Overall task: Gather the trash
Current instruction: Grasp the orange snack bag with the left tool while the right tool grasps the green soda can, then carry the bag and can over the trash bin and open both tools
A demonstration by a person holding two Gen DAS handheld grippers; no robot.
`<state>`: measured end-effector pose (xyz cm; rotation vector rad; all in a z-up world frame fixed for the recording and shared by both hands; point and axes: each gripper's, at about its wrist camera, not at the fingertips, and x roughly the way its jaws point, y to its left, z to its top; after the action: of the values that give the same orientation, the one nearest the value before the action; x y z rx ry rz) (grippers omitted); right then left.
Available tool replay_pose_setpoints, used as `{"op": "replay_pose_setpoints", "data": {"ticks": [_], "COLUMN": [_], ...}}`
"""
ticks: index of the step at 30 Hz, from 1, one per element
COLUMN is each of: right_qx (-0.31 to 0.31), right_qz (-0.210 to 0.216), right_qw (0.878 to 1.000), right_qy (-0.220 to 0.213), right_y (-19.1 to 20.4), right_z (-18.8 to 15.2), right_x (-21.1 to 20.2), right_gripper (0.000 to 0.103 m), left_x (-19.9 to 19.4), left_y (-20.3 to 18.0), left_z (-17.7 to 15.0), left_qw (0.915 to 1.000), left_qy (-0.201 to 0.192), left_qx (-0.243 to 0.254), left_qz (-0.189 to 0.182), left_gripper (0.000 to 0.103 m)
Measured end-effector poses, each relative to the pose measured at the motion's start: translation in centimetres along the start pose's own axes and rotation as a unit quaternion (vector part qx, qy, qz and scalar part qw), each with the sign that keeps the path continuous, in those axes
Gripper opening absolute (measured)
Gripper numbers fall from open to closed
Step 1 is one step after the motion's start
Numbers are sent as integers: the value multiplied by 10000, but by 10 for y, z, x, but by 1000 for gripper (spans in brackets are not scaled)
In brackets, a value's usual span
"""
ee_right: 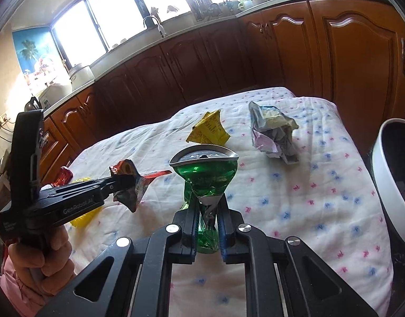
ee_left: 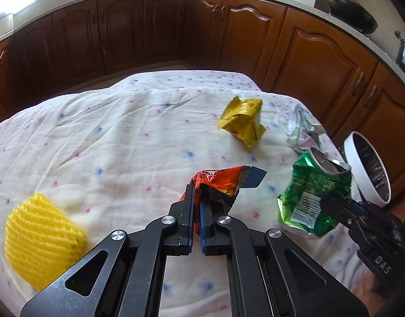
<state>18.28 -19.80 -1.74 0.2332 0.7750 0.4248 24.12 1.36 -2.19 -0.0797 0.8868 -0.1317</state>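
Note:
My left gripper point(ee_left: 196, 198) is shut on a crumpled red and orange snack wrapper point(ee_left: 223, 182), lifted just above the cloth. The same gripper point(ee_right: 115, 185) and wrapper point(ee_right: 133, 185) show at the left of the right wrist view, with a hand around the handle. My right gripper point(ee_right: 207, 211) is shut on a crushed green can point(ee_right: 205, 174), which stands up between the pads with its silver top facing me. In the left wrist view that green can point(ee_left: 313, 192) hangs at the right from the right gripper point(ee_left: 326, 203). A yellow wrapper point(ee_left: 242, 121) and a silver crumpled wrapper point(ee_left: 303, 129) lie farther back on the cloth.
The table wears a white flowered cloth point(ee_left: 110, 137). A white bin with a dark liner point(ee_left: 369, 166) stands off the table's right edge, also the bin point(ee_right: 390, 182) at the right. A yellow foam net point(ee_left: 41, 237) lies at the near left. Brown cabinets point(ee_left: 229, 34) ring the room.

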Motion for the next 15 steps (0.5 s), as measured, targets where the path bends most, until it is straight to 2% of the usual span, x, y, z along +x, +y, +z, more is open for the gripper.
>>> {"op": "replay_pose_setpoints", "data": {"ticks": [7, 15], "right_qx": [189, 509], "right_qz": [-179, -507], "right_qw": [9993, 9963], "right_qy": [-262, -463], "right_y": [-16, -49], "right_z": [-10, -23], "right_x": [-38, -80], "right_gripper": [12, 12], "left_x": [-30, -39], "left_y": [-25, -75], "left_z": [-10, -21], "left_qw": [9993, 9964], "left_qy": [-138, -103], "left_qx": [99, 440], "left_qz": [-329, -719], "left_gripper": [2, 2]}}
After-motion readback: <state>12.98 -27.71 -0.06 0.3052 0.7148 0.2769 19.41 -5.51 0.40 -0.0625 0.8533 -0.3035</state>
